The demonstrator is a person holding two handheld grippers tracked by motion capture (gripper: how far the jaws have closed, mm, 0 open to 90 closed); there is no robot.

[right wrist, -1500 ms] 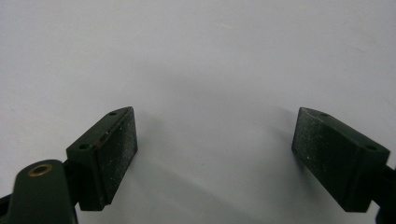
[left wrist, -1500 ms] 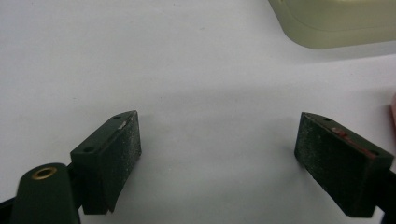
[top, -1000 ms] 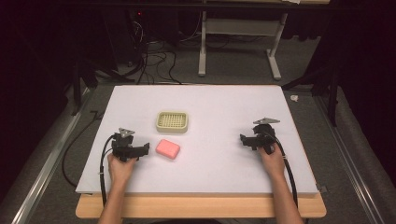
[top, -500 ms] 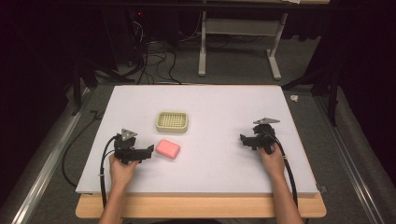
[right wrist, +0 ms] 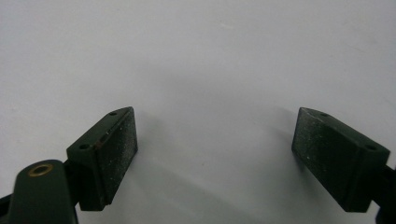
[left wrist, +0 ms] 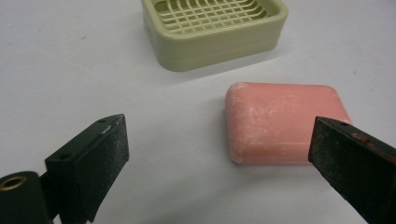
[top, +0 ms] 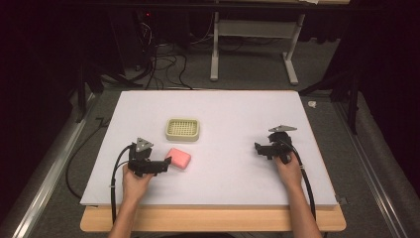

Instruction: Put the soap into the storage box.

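**While the soap lies free, both grippers stand wide open**

As far as the count goes, the white table (top: pixel 218 106) carries one pink soap bar (top: pixel 178 158), one pale green soap dish (top: pixel 182 129) and two hand-held grippers, one in each of the person's hands.

Seen close in the left gripper view, the soap bar is a flat, rounded-corner rectangle of salmon pink, its top dusted with whitish scuffs. It lies flat on the table, just in front of the soap dish and apart from it. The dish is a squarish tray with a grid floor and low walls.

From the high view, the left gripper (top: pixel 167 163) lies low over the table, held by the left hand (top: pixel 134 179), and points toward the soap bar, with its jaw tips just beside the bar's near end. Its jaws are spread wide and hold nothing; in its own view one jaw sits at the soap's right edge, the other well off to the left over bare table.

Well apart on the other side, the right gripper (top: pixel 258 148) rests in the right hand (top: pixel 288 168), jaws likewise spread wide over bare table, gripping nothing.
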